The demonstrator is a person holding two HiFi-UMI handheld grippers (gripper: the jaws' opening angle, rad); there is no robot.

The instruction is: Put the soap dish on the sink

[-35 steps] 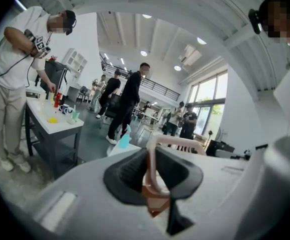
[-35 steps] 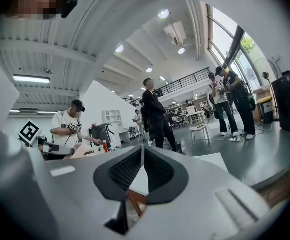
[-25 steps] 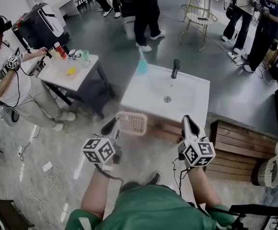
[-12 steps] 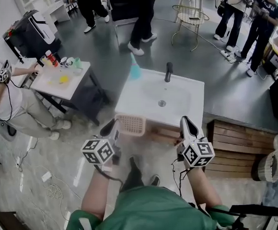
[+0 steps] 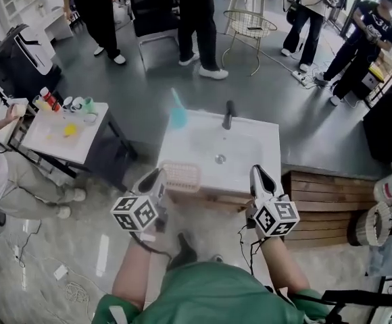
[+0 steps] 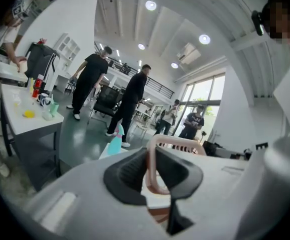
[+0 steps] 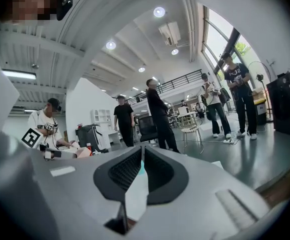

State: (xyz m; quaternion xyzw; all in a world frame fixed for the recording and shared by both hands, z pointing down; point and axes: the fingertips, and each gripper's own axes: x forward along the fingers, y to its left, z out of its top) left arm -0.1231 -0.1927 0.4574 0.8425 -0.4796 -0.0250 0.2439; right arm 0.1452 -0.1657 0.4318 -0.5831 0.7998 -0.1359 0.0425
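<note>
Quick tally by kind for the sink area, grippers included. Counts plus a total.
sink: 1
faucet: 1
soap dish: 1 (pink, clamped in the left gripper)
teal item: 1 (at the sink's back left corner)
grippers: 2 (left gripper, right gripper with nothing in it)
Total: 6
</note>
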